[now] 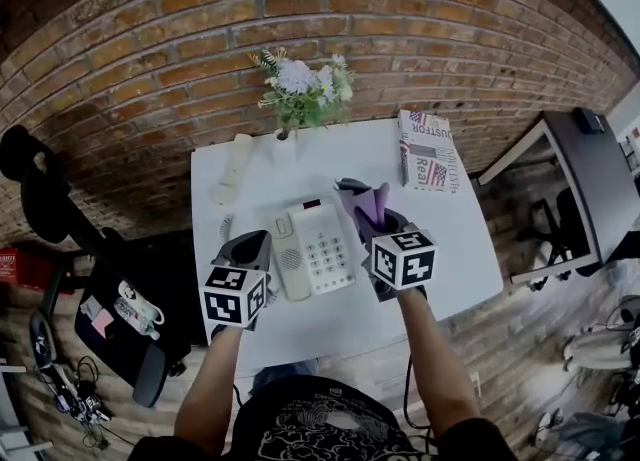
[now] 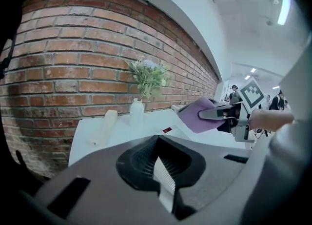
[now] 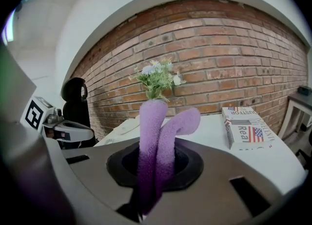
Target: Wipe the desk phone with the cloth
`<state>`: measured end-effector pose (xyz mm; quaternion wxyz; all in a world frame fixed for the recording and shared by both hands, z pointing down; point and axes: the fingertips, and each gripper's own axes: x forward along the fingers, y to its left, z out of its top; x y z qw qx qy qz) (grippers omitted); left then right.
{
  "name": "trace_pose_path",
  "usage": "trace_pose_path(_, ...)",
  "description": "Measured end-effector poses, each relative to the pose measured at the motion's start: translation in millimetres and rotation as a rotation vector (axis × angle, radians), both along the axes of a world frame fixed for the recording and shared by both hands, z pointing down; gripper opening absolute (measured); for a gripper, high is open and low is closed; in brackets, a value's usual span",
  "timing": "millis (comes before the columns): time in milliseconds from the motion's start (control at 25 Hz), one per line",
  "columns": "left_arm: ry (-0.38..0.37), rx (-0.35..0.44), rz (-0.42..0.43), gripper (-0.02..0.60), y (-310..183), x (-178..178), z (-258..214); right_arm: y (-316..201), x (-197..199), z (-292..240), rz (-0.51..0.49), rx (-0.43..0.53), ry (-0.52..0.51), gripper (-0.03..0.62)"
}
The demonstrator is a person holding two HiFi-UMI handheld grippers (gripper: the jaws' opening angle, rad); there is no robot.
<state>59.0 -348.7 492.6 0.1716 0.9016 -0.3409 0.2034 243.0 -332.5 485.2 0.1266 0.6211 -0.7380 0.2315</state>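
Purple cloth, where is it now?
In the head view, the purple cloth sticks up from the right gripper, just right of the desk phone on the white table.

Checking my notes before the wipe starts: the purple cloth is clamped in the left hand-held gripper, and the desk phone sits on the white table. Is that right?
Not quite. The purple cloth is clamped in the right hand-held gripper, not the left. The right gripper view shows it standing up from between the jaws. The desk phone does sit on the white table.
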Motion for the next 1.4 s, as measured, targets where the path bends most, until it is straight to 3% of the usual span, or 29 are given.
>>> trace_pose_path(480,-0.008,-0.037,-0.045,0.006,-20,-18,13,-53,-10,48,-0.055,-0.114,0.016,0.048)
trace_pose_path(1400,-0.035,-0.043,-0.203,0.006,31,-17,15,-13,-17,61,-0.205,-0.122,-0.069,0.048)
